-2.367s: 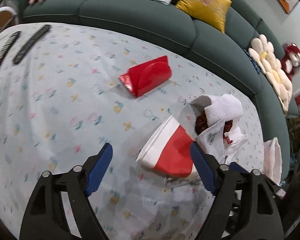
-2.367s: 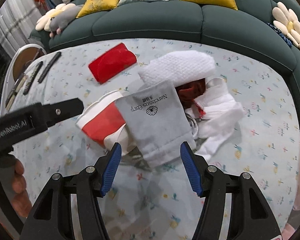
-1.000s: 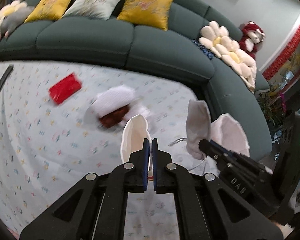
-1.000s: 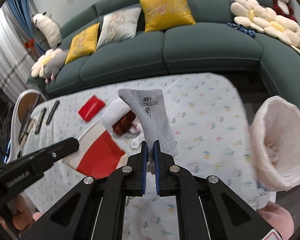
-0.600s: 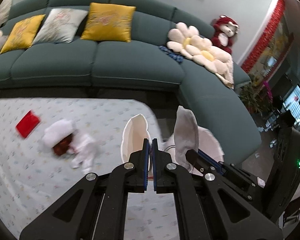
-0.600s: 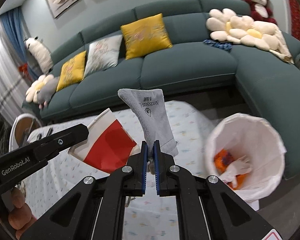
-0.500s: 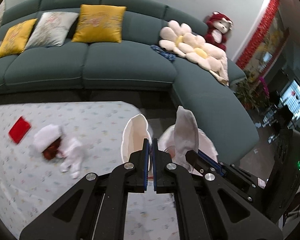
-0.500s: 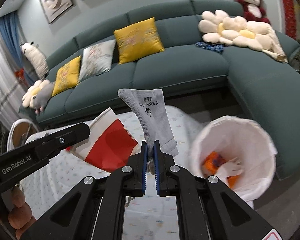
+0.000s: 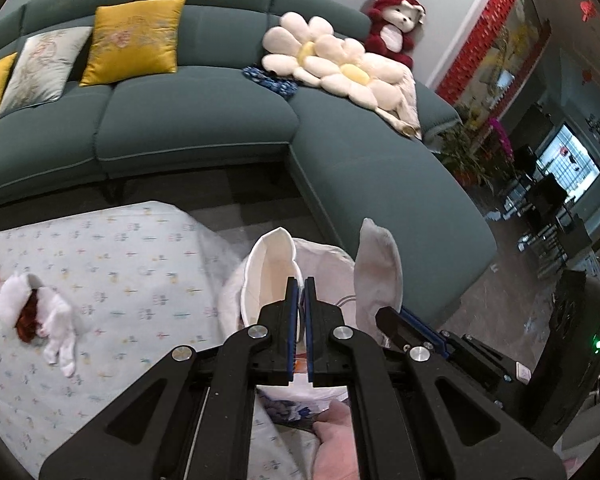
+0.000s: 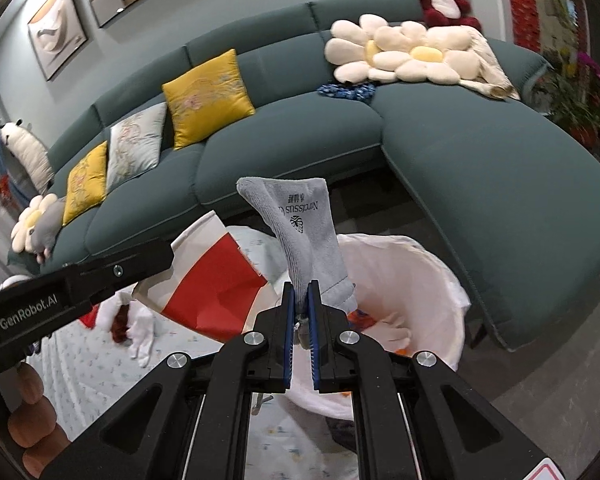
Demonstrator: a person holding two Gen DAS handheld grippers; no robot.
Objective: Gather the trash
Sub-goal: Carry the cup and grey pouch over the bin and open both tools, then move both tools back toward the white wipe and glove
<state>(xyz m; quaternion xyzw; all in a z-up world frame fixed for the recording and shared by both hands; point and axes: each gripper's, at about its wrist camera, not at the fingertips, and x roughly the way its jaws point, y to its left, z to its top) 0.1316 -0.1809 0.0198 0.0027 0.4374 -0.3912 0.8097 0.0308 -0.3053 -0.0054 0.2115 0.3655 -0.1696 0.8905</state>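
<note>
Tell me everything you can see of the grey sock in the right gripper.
The grey sock is soft ribbed knit with dark printed lettering and a small emblem. It stands up from the right gripper, whose blue pads clamp one end. Its free end folds over at the top. It hangs by the white-lined trash bin, touching nothing else.

One grey sock (image 10: 304, 236), one paper cup (image 10: 216, 280), one bin (image 10: 416, 280), two yellow cushions (image 10: 208, 96).

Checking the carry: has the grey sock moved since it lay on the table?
Yes. The sock, clamped in the right tongs, has left the table and reached the bin.
</note>
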